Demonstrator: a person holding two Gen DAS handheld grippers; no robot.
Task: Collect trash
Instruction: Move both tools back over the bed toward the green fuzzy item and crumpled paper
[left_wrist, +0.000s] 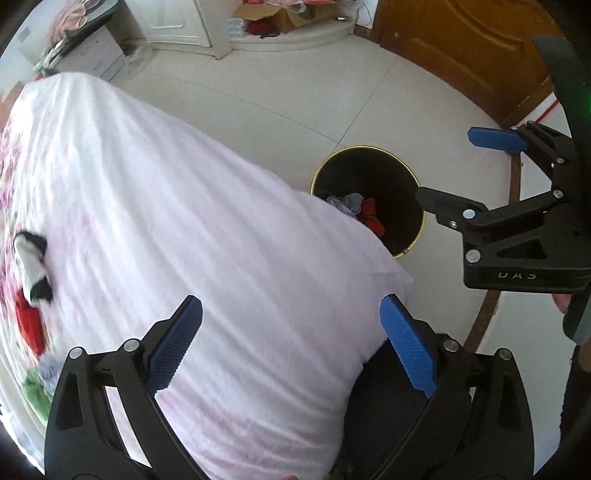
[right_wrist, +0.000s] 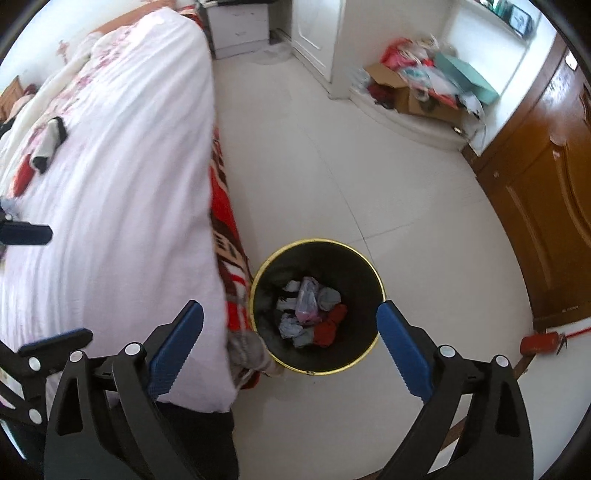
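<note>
A black bin with a yellow rim stands on the floor beside the bed, holding several crumpled pieces, grey, pink and red. It also shows in the left wrist view. My right gripper is open and empty, above the bin; in the left wrist view it hangs at the right. My left gripper is open and empty over the bed's corner. On the bed lie a black-and-white piece, a red piece, a grey one and a green one.
The bed has a white floral sheet and a red patterned blanket on its side. A wooden door is at the right. A cardboard box with clutter sits on a raised step. A white drawer unit stands at the back.
</note>
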